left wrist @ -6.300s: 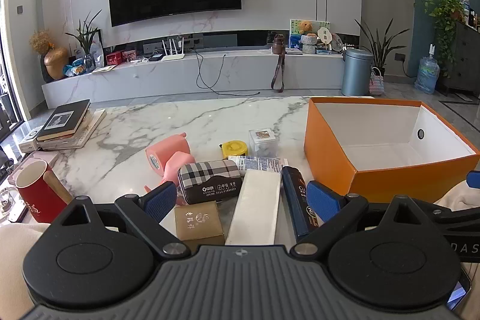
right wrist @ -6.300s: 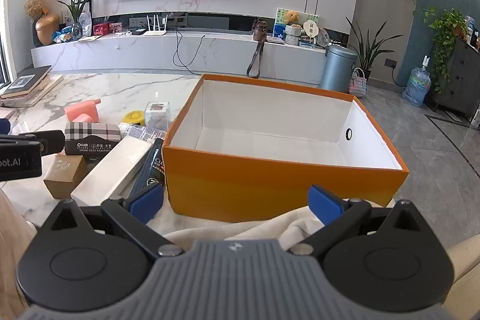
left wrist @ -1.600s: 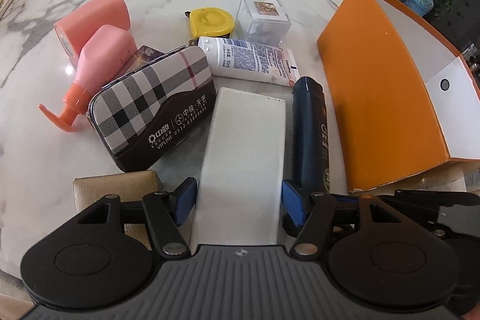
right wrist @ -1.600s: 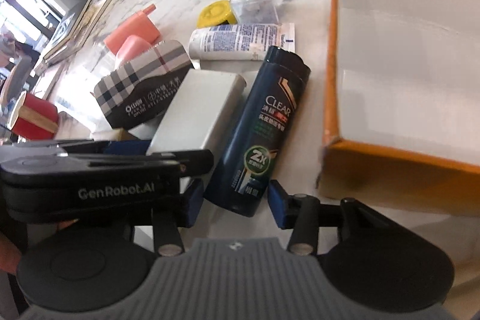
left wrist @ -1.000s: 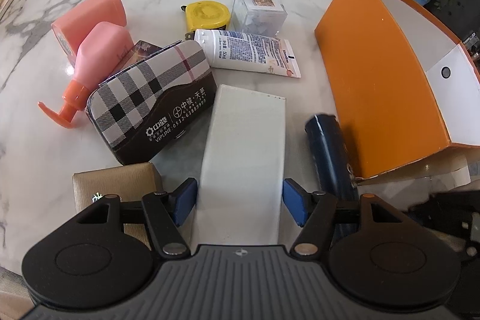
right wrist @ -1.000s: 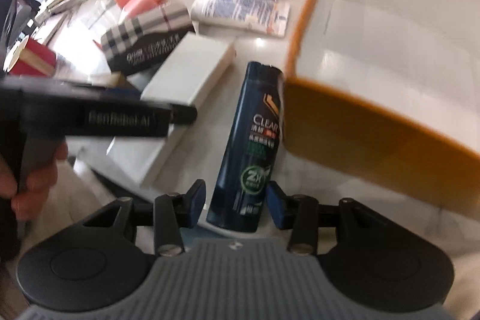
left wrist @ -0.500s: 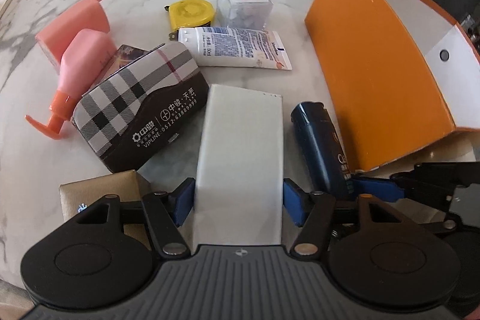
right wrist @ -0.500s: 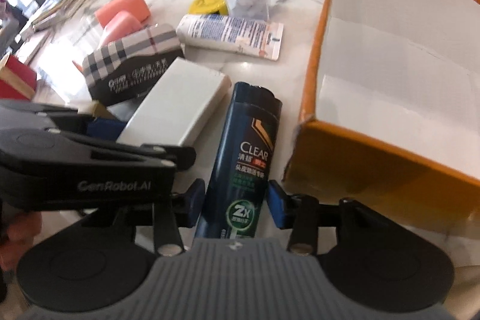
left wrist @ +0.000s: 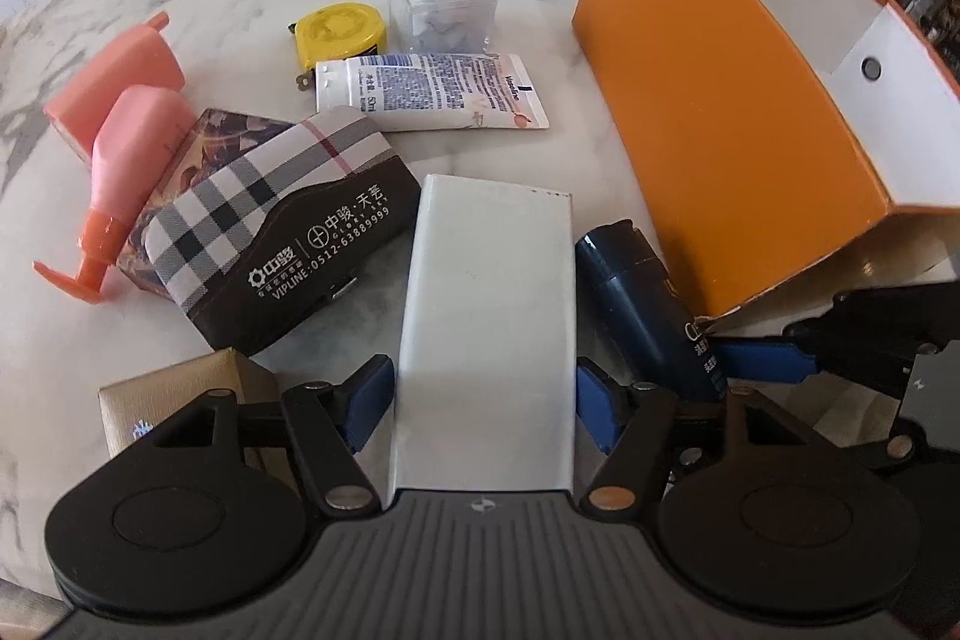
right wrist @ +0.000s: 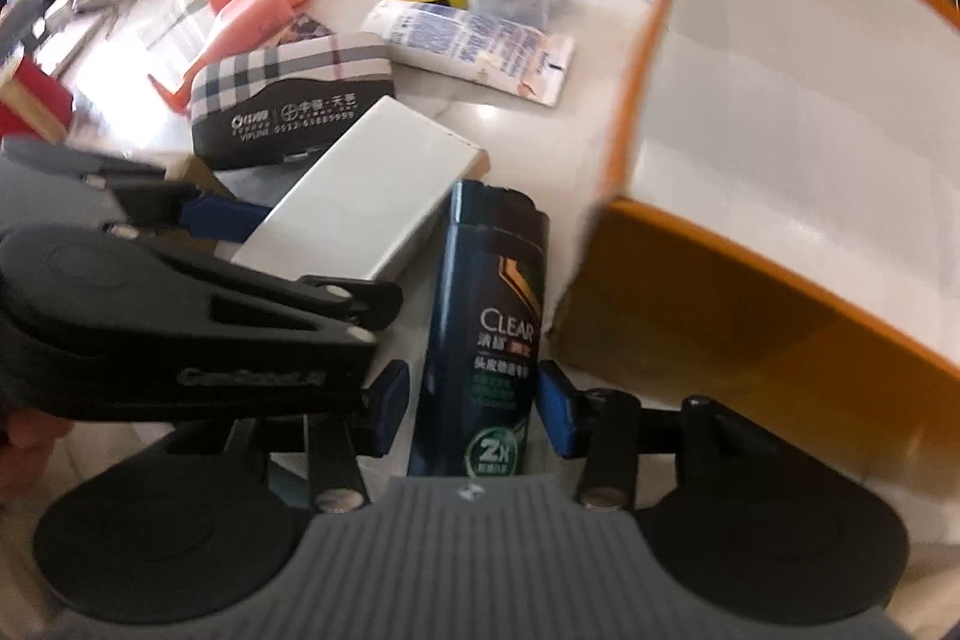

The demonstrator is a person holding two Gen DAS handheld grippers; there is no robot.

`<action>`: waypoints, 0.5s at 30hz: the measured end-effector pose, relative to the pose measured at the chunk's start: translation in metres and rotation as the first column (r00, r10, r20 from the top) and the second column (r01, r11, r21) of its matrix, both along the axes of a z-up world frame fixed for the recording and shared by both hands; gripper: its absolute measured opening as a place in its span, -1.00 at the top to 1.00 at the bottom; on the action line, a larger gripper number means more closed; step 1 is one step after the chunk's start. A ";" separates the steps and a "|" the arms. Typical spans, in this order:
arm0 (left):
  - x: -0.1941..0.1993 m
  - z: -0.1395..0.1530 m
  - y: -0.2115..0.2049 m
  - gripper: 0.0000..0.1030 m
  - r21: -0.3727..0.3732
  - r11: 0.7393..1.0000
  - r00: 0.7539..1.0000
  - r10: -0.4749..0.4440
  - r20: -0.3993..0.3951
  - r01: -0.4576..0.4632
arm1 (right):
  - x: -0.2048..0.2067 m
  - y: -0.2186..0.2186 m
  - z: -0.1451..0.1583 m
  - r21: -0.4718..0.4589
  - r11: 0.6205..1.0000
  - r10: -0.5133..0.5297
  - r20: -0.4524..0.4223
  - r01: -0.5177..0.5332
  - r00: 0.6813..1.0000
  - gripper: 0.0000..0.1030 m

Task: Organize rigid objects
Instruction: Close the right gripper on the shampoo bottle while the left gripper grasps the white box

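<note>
In the left wrist view a long white box (left wrist: 486,310) lies on the marble table between the blue pads of my left gripper (left wrist: 483,400). The jaws are opening and the pads stand just off its sides. A dark blue shampoo bottle (right wrist: 486,316) lies label up beside the white box (right wrist: 360,196). My right gripper (right wrist: 474,400) is shut on the bottle's near end, its jaws easing open slightly. The open orange box (right wrist: 780,280) with a white inside stands just to the right. The bottle's cap end (left wrist: 624,268) lies near the orange box's corner (left wrist: 720,130).
Left of the white box are a plaid case (left wrist: 270,208), a pink pump bottle (left wrist: 132,142) and a gold box (left wrist: 180,394). Behind lie a white tube (left wrist: 432,91), a yellow tape measure (left wrist: 339,31) and a clear cube (left wrist: 441,4). A red mug (right wrist: 30,100) stands far left.
Both grippers have come down from level over the objects. The left pads closed on the white box, then spread a little. The shampoo bottle has shifted toward the orange box with the right gripper.
</note>
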State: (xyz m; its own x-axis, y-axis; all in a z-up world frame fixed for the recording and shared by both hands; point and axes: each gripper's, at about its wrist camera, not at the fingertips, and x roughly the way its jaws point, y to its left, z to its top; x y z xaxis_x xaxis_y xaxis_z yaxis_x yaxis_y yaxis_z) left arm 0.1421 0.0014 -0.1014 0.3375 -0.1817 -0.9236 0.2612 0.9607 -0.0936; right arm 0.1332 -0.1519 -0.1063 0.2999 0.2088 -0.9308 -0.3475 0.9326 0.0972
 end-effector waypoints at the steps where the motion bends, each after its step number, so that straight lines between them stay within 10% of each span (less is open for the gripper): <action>1: 0.000 0.000 -0.002 -0.43 0.011 1.000 1.000 -0.008 0.004 0.008 | -0.001 0.002 0.000 -0.014 1.000 0.015 0.008 -0.015 1.000 0.08; 15: -0.004 0.011 0.011 -0.34 -0.064 0.998 0.999 0.024 0.025 -0.022 | -0.005 -0.010 0.008 0.022 1.000 0.003 0.024 -0.003 1.000 0.27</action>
State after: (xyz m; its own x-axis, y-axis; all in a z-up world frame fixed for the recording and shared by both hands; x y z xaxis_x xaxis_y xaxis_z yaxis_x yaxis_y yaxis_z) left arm 0.1380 0.0122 -0.0908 0.3661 -0.2316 -0.9013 0.2420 0.9589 -0.1481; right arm 0.1284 -0.1614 -0.0982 0.3218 0.2297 -0.9185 -0.3529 0.9293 0.1087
